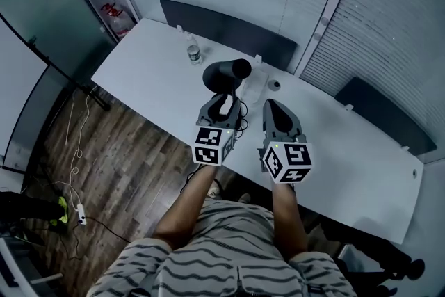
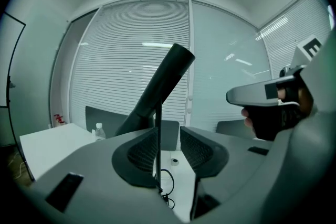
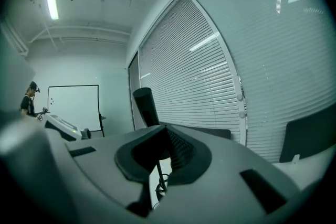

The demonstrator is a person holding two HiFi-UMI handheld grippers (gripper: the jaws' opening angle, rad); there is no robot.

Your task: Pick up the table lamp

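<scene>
The black table lamp (image 1: 226, 73) stands on the white table (image 1: 139, 76), its tube-shaped head tilted over a thin stem. My left gripper (image 1: 222, 98) is right at it and open: in the left gripper view the stem (image 2: 158, 128) runs upright between the pads, close to the left pad (image 2: 140, 153), with a gap to the right one. The lamp head (image 2: 164, 84) slants up above the jaws. My right gripper (image 1: 273, 105) hovers just right of the lamp, shut and holding nothing. In its own view the lamp head (image 3: 145, 107) rises beyond the closed jaws.
A clear water bottle (image 1: 193, 52) stands left of the lamp at the table's back. A small round object (image 1: 274, 85) lies to the right. The lamp's black cable (image 2: 167, 186) coils near the base. Dark panels (image 1: 229, 28) line the far edge before blinds. A person (image 3: 30, 98) stands far off.
</scene>
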